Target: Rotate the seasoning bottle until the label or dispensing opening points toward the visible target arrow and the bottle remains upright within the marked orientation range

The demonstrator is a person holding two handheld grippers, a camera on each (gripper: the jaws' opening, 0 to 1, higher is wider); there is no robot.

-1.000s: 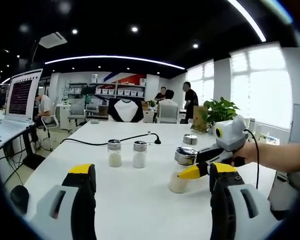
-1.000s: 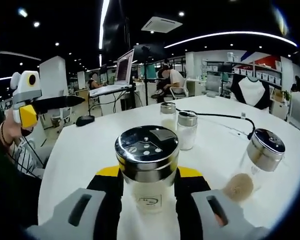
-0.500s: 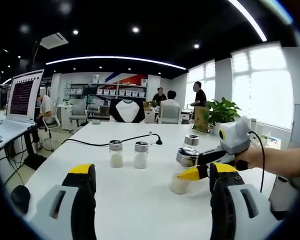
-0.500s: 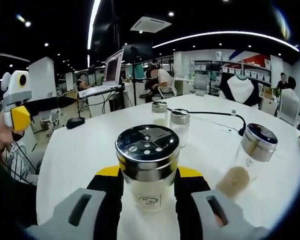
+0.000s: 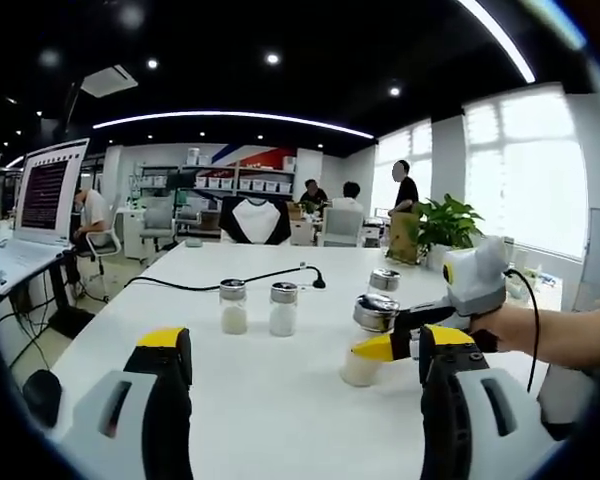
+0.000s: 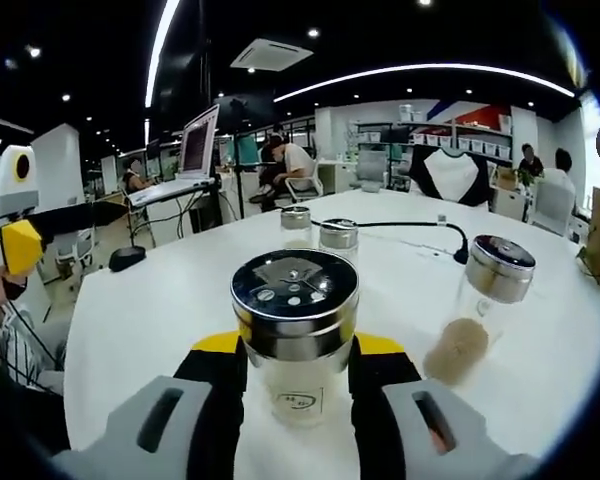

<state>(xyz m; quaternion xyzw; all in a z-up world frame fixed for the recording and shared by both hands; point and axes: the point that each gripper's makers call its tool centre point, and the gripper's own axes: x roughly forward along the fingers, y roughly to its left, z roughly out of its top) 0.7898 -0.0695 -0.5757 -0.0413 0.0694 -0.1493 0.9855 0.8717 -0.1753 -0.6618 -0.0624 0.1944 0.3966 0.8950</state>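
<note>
A glass seasoning bottle [image 6: 297, 395] with a chrome shaker lid and a small label facing the camera stands on the white table [image 6: 150, 320], and my right gripper [image 6: 298, 362] is shut on its body just below the lid. In the left gripper view the same bottle [image 5: 374, 313] holds white powder and sits at the right, clamped by the right gripper [image 5: 382, 347], which a hand holds from the right. My left gripper [image 5: 302, 340] hovers open over the table with nothing between its yellow-tipped jaws. It also appears at the left edge of the right gripper view as the left gripper [image 6: 10, 235].
Two small white-filled shakers [image 5: 233, 305] [image 5: 283, 307] stand mid-table. A second chrome-lidded bottle [image 6: 483, 300] with brown spice is to the right of the held one. A black cable [image 6: 405, 225] crosses the far table. A laptop [image 5: 42, 195], chairs and people sit beyond.
The right gripper has swung round with the bottle still in its jaws, so the background slides left in its view. In the left gripper view it sits slightly further right. The left gripper stays open and still.
</note>
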